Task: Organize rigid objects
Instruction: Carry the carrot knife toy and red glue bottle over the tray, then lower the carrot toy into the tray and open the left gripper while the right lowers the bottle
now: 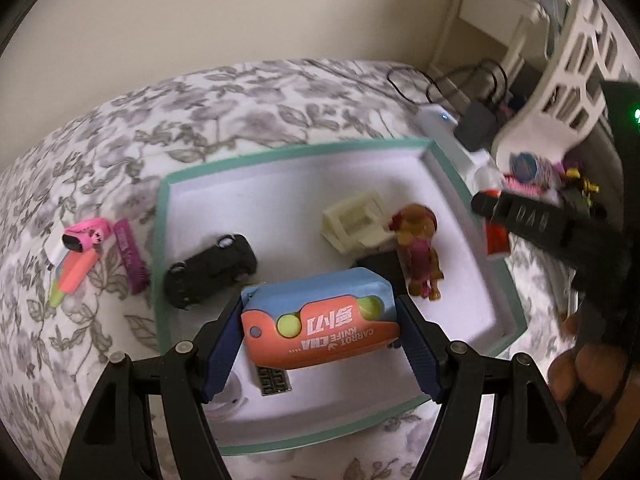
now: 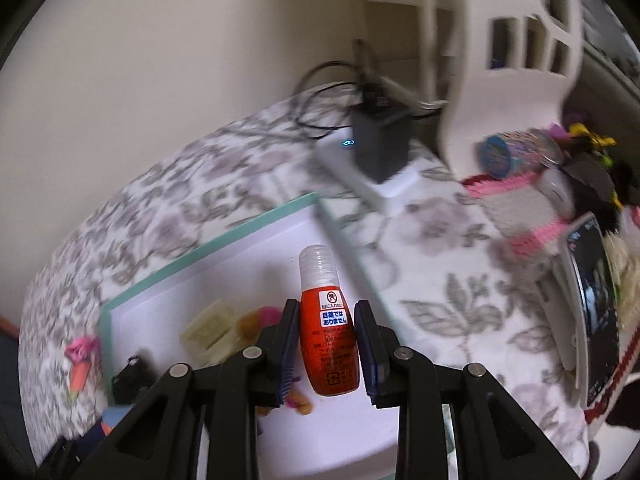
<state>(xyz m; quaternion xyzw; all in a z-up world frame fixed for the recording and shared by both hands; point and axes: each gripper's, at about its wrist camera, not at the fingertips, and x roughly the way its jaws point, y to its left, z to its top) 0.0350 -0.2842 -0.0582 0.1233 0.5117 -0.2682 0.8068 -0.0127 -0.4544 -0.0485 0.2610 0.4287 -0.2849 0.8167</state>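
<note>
My left gripper [image 1: 320, 320] is shut on an orange and blue carrot knife toy [image 1: 320, 326], held just above the white tray with a teal rim [image 1: 168, 200]. In the tray lie a black toy car [image 1: 210, 270], a cream plastic block [image 1: 356, 220] and a brown and pink dog figure [image 1: 418, 252]. My right gripper [image 2: 326, 344] is shut on a small red bottle with a clear cap [image 2: 326, 320], held over the tray's right part [image 2: 208, 248]. The right gripper also shows at the right of the left wrist view [image 1: 520, 216].
On the flowered bedspread left of the tray lie a pink toy [image 1: 84, 236], an orange highlighter [image 1: 72, 276] and a purple comb [image 1: 130, 256]. A white power strip with a black adapter [image 2: 380, 152] and a white basket [image 2: 500, 80] with small items stand at the back right.
</note>
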